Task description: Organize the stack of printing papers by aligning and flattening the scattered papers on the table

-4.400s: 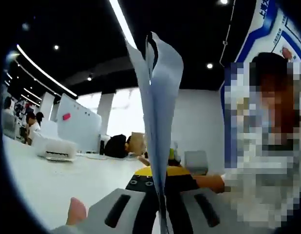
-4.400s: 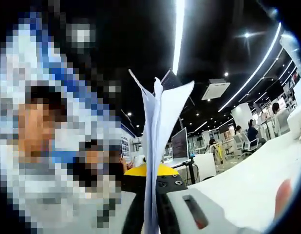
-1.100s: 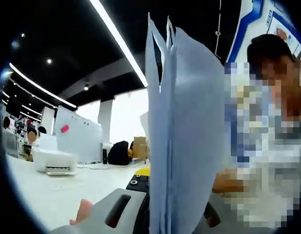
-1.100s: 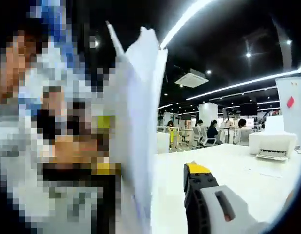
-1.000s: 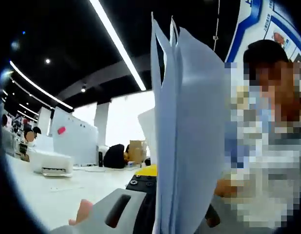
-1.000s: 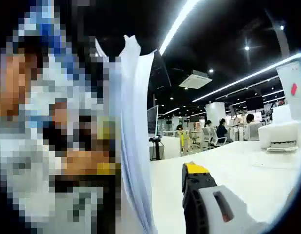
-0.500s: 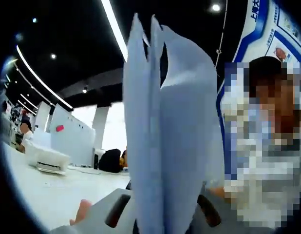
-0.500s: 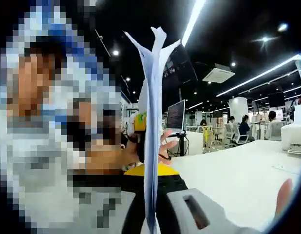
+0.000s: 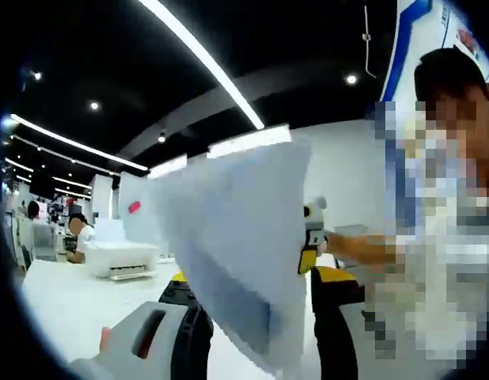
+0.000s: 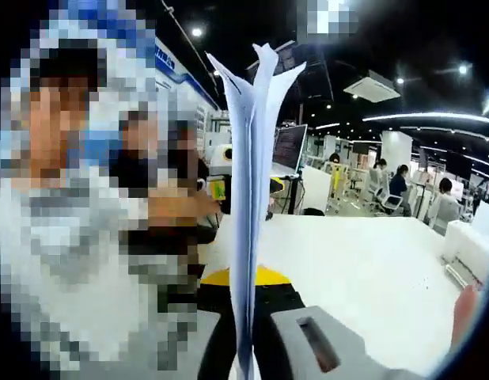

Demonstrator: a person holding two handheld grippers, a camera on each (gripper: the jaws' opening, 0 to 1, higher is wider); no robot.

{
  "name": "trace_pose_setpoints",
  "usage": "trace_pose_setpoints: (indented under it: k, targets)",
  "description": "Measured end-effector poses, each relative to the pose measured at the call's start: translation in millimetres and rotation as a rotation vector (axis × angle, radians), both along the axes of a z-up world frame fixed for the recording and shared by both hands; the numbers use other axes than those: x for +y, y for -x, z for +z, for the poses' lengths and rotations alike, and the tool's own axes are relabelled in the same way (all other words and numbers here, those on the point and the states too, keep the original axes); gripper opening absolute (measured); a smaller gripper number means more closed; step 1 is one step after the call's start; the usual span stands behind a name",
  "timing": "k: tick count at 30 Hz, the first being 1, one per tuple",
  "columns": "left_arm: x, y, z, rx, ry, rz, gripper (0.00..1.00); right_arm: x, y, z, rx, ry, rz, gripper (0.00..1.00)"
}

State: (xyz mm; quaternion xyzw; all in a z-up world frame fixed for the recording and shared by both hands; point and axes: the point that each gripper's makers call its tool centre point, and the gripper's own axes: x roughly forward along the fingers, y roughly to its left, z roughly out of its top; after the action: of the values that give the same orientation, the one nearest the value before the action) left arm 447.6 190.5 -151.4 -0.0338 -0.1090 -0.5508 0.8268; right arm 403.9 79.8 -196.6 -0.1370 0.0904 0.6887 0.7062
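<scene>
Right gripper (image 10: 246, 348) clamped on papers (image 10: 248, 198), sheets edge-on between jaws, upright, fanning apart at top. Left gripper (image 9: 256, 348) jaws parted around same papers (image 9: 236, 261), not pinching. Stack held up above white table (image 10: 363, 261). Light, floppy, slippery between sheets; best pinched low near 1 edge.

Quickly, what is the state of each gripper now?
Left gripper: jaws apart, open; papers pass between them.
Right gripper: shut on the papers.
</scene>
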Motion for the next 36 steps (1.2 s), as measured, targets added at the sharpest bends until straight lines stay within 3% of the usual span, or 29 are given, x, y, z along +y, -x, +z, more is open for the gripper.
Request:
trace_pose_setpoints:
  k: [1,2,3,6,7,8,9,11,12,14,15,17,19,23,26,29,34,36]
  targets:
    - [-0.2,0.1,1.1,0.000,-0.002,0.000,0.52,-0.4,-0.4,2.1,0.002,0.009,0.004,0.00]
    - [-3.5,1.1,4.6,-0.001,-0.045,0.002,0.52,-1.1,3.6,16.2,-0.024,0.113,0.071,0.00]
    - [-4.6,2.9,3.7,0.001,-0.063,-0.006,0.48,-3.7,0.6,17.8,-0.027,0.145,0.072,0.00]
    - [-8.1,14.4,2.8,0.008,-0.078,-0.064,0.26,-3.3,1.0,14.0,-0.004,0.234,0.086,0.00]
    - [-9.6,18.1,2.6,0.004,-0.079,-0.083,0.13,-1.5,-1.3,14.4,0.006,0.238,0.073,0.00]
    - [-9.9,19.5,2.2,0.009,-0.076,-0.088,0.07,-0.9,-1.2,13.4,0.002,0.252,0.072,0.00]
    - [-9.7,21.4,0.2,0.044,-0.067,-0.093,0.06,-1.9,-2.0,12.8,-0.002,0.261,0.077,0.00]
    - [-8.3,25.9,0.3,0.053,-0.035,-0.109,0.06,-2.9,-3.2,12.2,0.000,0.250,0.064,0.00]
    - [-7.9,28.7,-0.3,0.046,-0.030,-0.115,0.06,-2.0,0.8,12.9,0.021,0.223,0.080,0.00]
    - [-7.3,32.9,4.1,-0.007,-0.019,-0.113,0.06,0.7,-1.1,15.8,0.000,0.160,0.070,0.00]
    - [-5.8,34.9,7.5,-0.021,-0.014,-0.109,0.06,2.2,-0.7,21.6,-0.023,0.081,0.068,0.05]
    - [-4.3,37.0,13.4,-0.031,-0.001,-0.114,0.06,2.0,-6.4,41.5,-0.062,-0.111,0.033,0.26]
    - [-0.5,36.0,23.1,-0.050,0.018,-0.106,0.06,-4.8,-4.5,49.5,-0.126,-0.219,0.035,0.33]
    - [9.9,38.3,40.7,-0.081,0.075,-0.106,0.05,-30.2,-20.5,40.7,-0.180,-0.313,-0.097,0.40]
    - [13.7,44.2,48.6,-0.111,0.104,-0.114,0.05,-52.7,-34.2,28.7,-0.119,-0.429,-0.191,0.51]
    - [14.6,52.8,56.4,-0.136,0.154,-0.135,0.06,-60.0,-35.7,10.5,-0.052,-0.514,-0.200,0.52]
    - [15.1,57.3,62.3,-0.149,0.217,-0.176,0.06,-32.9,-16.1,8.4,0.024,-0.719,-0.108,0.66]
    - [15.3,59.3,63.1,-0.145,0.257,-0.202,0.06,-22.2,-11.4,9.1,0.045,-0.739,-0.076,0.72]
